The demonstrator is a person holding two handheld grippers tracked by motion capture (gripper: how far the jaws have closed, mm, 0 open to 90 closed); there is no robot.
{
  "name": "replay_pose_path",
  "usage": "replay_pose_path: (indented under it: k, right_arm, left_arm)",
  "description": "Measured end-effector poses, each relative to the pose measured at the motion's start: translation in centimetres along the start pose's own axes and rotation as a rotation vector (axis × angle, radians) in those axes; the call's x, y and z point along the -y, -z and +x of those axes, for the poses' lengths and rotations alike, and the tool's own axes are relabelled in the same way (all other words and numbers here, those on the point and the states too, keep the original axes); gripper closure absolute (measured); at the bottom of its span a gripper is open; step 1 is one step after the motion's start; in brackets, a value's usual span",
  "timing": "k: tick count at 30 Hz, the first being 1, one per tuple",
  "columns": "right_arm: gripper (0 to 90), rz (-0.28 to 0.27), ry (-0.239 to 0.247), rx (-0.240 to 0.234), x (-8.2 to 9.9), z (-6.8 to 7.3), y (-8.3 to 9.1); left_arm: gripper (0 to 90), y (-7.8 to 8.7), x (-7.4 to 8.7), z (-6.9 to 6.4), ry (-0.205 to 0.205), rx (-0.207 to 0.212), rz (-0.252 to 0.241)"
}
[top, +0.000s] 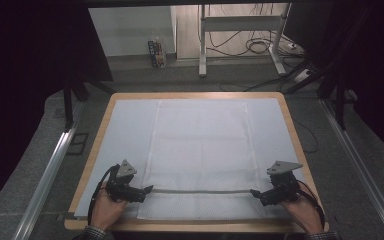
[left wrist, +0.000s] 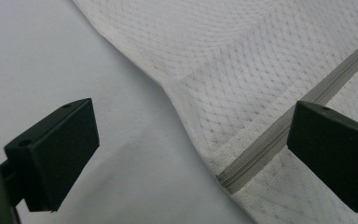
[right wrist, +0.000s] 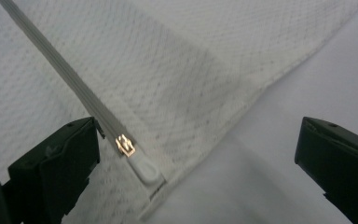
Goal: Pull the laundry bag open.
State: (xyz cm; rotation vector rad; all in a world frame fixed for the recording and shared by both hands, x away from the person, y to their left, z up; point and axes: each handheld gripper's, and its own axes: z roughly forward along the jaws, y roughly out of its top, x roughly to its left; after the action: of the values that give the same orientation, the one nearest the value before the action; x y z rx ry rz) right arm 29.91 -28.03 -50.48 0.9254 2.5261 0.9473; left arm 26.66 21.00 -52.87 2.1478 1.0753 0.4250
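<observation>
Mesh laundry bag point(top: 200, 150), white and flat, lies across the middle of the tabletop point(top: 292, 130), its grey zipper point(top: 200, 191) running parallel to the near edge. No writing is legible. Left gripper point(top: 146, 190) stands at the zipper's left end, jaws apart. Right gripper point(top: 254, 192) has jaws wide apart, the metal slider point(right wrist: 126, 145) and white pull tab point(right wrist: 145, 170) just beside its left jaw, unclamped.

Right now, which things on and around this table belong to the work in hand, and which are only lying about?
Belong to the work:
- white mesh bag
- its grey zipper, with the slider
- left tongs, open at one zipper end
- right tongs, open at the other end
- table with its pale cover

Lying about:
- bottles on the floor
- cables
- metal stand
</observation>
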Motion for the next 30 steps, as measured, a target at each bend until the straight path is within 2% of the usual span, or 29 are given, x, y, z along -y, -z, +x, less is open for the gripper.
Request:
replay_pose_path:
  k: [5, 10, 12, 16, 17, 20, 21, 22, 24, 26, 27, 30]
  right_arm:
    - [0.0, 0.010, -0.007, -0.007, 0.8, 0.3, 0.6]
    - [1.7, 0.061, 0.015, -0.008, 1.3, 1.6, 0.7]
    - [3.5, 0.079, 0.005, -0.010, 1.4, 1.9, 0.6]
    - [5.7, 0.110, -0.014, 0.004, 1.7, 2.1, 0.5]
    - [6.4, 0.104, -0.015, -0.006, 1.8, 2.1, 0.4]
    - [7.9, 0.113, -0.012, -0.004, 1.9, 2.2, 0.4]
    - [7.5, 0.132, -0.003, -0.002, 1.9, 2.4, 0.2]
    - [12.6, 0.142, -0.009, 0.013, 1.8, 2.8, 0.2]
    - [15.9, 0.145, -0.016, 0.023, 1.7, 3.1, 0.2]
    - [26.0, 0.156, -0.050, 0.043, 1.6, 3.6, 0.4]
    - [26.0, 0.156, -0.050, 0.043, 1.6, 3.6, 0.4]
    - [39.7, 0.152, -0.053, 0.045, 1.6, 4.3, 0.7]
  left_arm:
    - [2.3, 0.0, 0.0, 0.0, 0.000, -0.001, 0.000]
    - [2.4, -0.1, 0.0, -0.1, -0.004, -0.004, 0.003]
    - [2.4, -0.1, 0.0, -0.1, -0.006, -0.005, 0.007]
    - [2.4, -0.1, 0.0, -0.1, -0.005, -0.005, 0.006]
    - [2.4, -0.2, 0.0, -0.1, -0.006, -0.004, 0.006]
    - [2.4, -0.3, 0.0, -0.2, -0.007, -0.002, 0.010]
    - [2.4, -0.3, -0.1, -0.2, -0.011, -0.002, 0.014]
    - [2.5, -0.3, -0.1, -0.2, -0.016, -0.003, 0.017]
    - [2.4, -0.3, -0.1, -0.3, -0.021, -0.003, 0.023]
    - [2.5, -0.4, -0.1, -0.4, -0.025, -0.004, 0.023]
    - [2.5, -0.4, -0.1, -0.4, -0.025, -0.004, 0.023]
    - [2.6, -0.4, -0.1, -0.5, -0.032, -0.010, 0.028]
